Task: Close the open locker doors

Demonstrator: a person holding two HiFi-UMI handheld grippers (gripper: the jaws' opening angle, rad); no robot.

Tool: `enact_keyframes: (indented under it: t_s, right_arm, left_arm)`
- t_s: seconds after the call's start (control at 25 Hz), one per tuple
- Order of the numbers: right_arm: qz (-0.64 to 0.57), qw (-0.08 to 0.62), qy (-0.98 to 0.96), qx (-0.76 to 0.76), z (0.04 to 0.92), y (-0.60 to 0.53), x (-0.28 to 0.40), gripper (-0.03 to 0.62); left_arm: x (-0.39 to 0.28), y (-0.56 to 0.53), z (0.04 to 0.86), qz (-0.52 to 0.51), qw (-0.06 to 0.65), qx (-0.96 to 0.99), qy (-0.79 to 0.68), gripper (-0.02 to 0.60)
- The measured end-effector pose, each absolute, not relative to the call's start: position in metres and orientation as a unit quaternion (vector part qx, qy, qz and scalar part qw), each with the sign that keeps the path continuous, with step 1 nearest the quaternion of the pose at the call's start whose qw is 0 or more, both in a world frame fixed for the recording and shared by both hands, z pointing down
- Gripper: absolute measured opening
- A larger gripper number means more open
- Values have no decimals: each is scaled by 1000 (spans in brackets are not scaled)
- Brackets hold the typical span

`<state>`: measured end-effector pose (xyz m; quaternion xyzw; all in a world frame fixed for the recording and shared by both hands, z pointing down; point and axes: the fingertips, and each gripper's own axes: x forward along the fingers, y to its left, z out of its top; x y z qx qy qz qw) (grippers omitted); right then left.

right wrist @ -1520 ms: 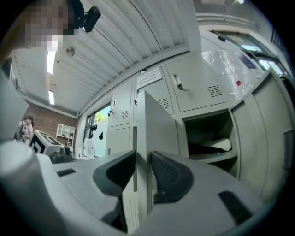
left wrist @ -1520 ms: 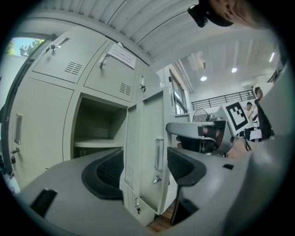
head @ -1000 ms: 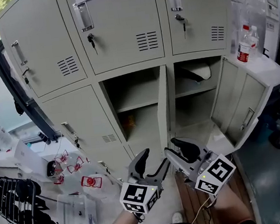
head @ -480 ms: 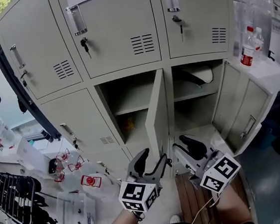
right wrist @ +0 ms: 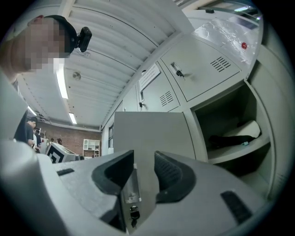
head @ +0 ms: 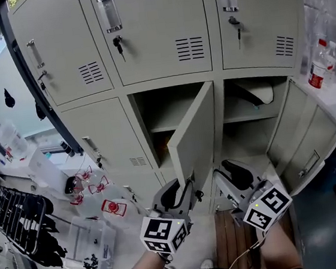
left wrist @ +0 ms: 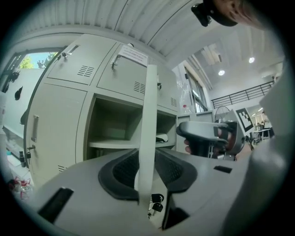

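The middle door point(head: 195, 138) in the lockers' point(head: 105, 135) lower row stands half open. The left gripper point(head: 180, 191), its jaws just closing, pinches its lower free edge. The right gripper point(head: 233, 175) hovers just beside the door, jaws apart and empty.

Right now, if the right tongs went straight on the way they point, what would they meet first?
Probably the half-open middle locker door: its face, near the handle, lies straight ahead of the right tongs. Depth unclear.
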<state>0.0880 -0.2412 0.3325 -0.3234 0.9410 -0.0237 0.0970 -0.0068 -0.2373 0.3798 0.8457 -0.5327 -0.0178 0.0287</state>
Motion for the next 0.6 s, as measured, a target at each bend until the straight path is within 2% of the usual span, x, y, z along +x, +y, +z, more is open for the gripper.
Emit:
enact_keyframes:
  t_s: [0.6]
  right_arm:
    - [-30,86,938,-336,341,-254,75,127]
  left_arm:
    - [-57,-260,379,-17,35,813,-581,118]
